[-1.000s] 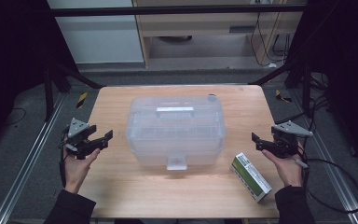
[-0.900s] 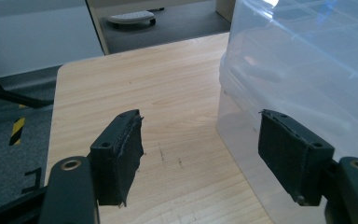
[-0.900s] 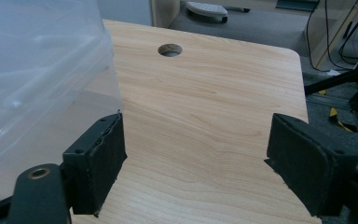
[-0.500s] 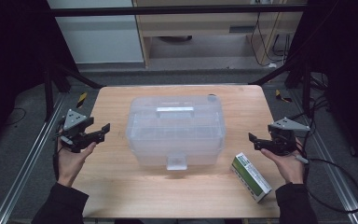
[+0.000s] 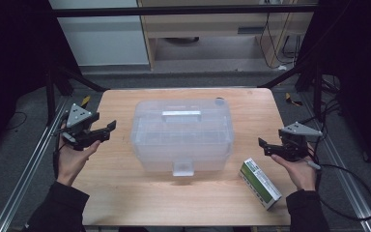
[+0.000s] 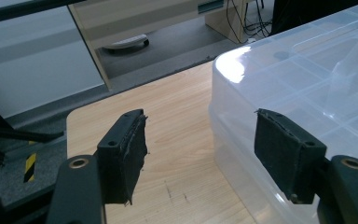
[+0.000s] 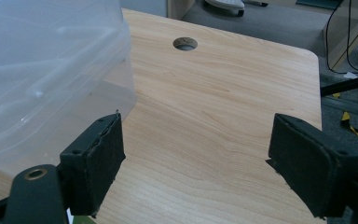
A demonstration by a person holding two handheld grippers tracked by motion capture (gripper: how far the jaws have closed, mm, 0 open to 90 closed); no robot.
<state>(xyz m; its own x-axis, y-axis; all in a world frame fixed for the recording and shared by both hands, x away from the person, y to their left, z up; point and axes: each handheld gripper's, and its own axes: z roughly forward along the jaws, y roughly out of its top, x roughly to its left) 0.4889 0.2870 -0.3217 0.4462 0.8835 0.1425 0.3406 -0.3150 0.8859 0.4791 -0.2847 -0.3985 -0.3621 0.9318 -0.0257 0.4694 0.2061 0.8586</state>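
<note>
high view: both my claws, left claw [image 5: 107,129] and right claw [image 5: 264,146], gape empty beside the clear lidded storage box [image 5: 181,135]; i'd approach level, squarely, on the counter [image 5: 125,193].

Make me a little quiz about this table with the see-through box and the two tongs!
1. True or false: the box has its lid on.
2. The green carton lies nearest which tongs: A) left tongs B) right tongs?
3. Fill in: both tongs are ____ and hold nothing.

Key: 1 true. 2 B. 3 open.
</note>
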